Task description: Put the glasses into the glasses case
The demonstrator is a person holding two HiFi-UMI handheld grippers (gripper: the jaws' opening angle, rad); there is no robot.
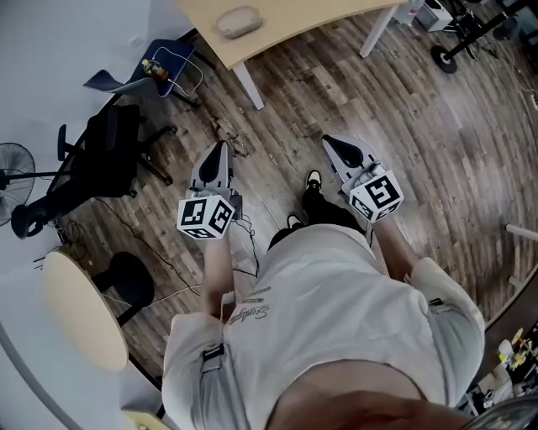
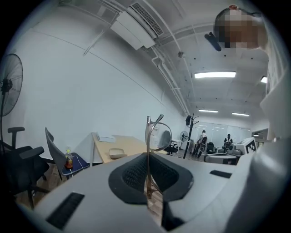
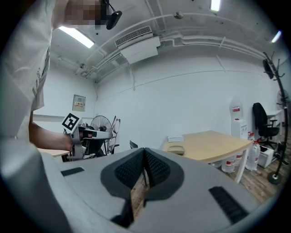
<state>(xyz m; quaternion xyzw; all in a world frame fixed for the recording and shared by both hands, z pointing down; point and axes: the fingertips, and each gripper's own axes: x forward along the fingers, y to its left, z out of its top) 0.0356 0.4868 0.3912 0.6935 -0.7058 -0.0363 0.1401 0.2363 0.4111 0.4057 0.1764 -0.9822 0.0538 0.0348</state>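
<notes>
Our pale shirt [image 1: 336,319] filled the bottom of the head view, closest to the camera, above a wood floor [image 1: 437,151]. We held two grippers out in front, each carrying one marker cube. The left gripper [image 1: 222,148] was clamped on one pair of glasses [image 2: 157,134], pinching the frame so that one round lens rose above the jaw tips. The right gripper [image 1: 329,140] had its jaws pressed together with nothing between them. One tan glasses case [image 1: 239,21] lay on one pale wooden table [image 1: 303,25], well apart from both grippers. One black office chair [image 1: 105,159] and one fan [image 1: 13,164] stood to our left.
</notes>
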